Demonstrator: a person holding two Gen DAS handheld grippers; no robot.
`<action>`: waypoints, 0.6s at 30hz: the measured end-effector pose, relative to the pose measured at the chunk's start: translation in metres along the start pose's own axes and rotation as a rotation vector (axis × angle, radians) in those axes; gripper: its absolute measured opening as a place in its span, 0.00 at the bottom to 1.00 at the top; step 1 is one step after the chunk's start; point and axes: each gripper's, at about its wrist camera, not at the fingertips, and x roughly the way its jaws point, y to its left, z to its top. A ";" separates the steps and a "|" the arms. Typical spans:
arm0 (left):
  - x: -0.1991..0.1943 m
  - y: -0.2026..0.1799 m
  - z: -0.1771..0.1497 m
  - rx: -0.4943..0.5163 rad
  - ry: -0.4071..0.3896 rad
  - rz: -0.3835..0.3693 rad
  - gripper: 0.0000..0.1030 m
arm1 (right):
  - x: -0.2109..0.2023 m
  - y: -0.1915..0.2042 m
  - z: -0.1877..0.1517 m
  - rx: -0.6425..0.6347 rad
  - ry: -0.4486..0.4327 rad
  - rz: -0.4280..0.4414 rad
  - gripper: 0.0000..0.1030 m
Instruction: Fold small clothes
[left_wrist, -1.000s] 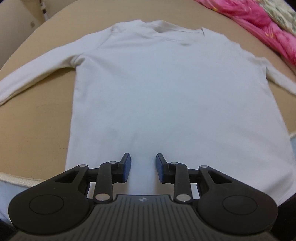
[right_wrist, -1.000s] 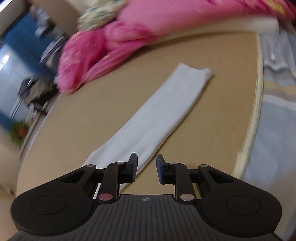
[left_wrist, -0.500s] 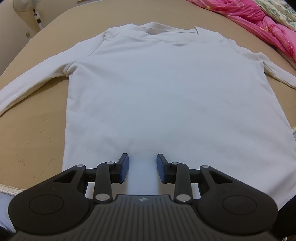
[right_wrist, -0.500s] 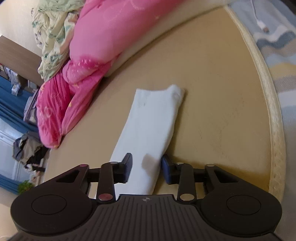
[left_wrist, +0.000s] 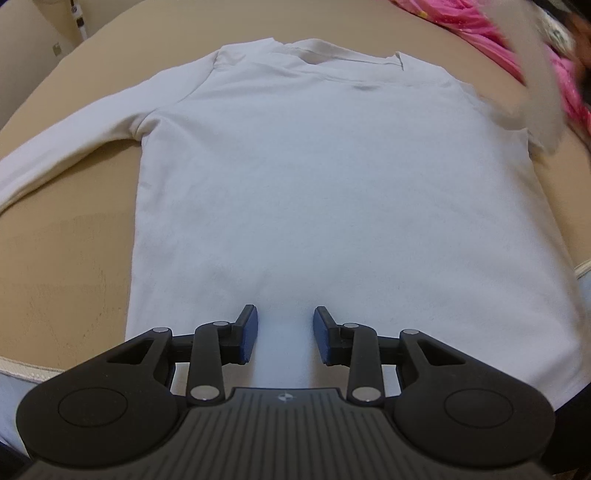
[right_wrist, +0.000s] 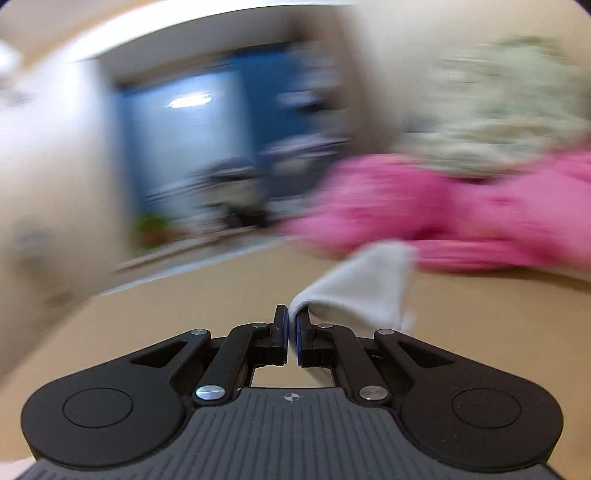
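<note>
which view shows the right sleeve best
The right wrist view: the right tongs are shut on the sleeve, whose cuff end shows close up. The left wrist view shows it only as a lifted blur at the shirt's far right shoulder.

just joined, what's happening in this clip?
A person with two handheld grippers is folding a white long-sleeve shirt spread flat on a tan mattress. The right gripper is shut on the shirt's right sleeve and holds it lifted off the bed; the view is motion-blurred, with pink bedding behind. The left gripper is open, over the shirt's lower hem, gripping nothing. The left sleeve lies stretched out flat, unfolded.
</note>
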 end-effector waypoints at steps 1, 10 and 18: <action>0.000 0.003 0.000 -0.012 0.005 -0.009 0.37 | -0.001 0.040 -0.009 -0.011 0.034 0.098 0.04; -0.022 0.040 0.000 -0.199 0.017 -0.070 0.36 | -0.018 0.186 -0.173 -0.143 0.755 0.432 0.17; -0.074 0.108 0.057 -0.390 -0.151 -0.220 0.15 | -0.068 0.082 -0.076 -0.250 0.581 0.317 0.34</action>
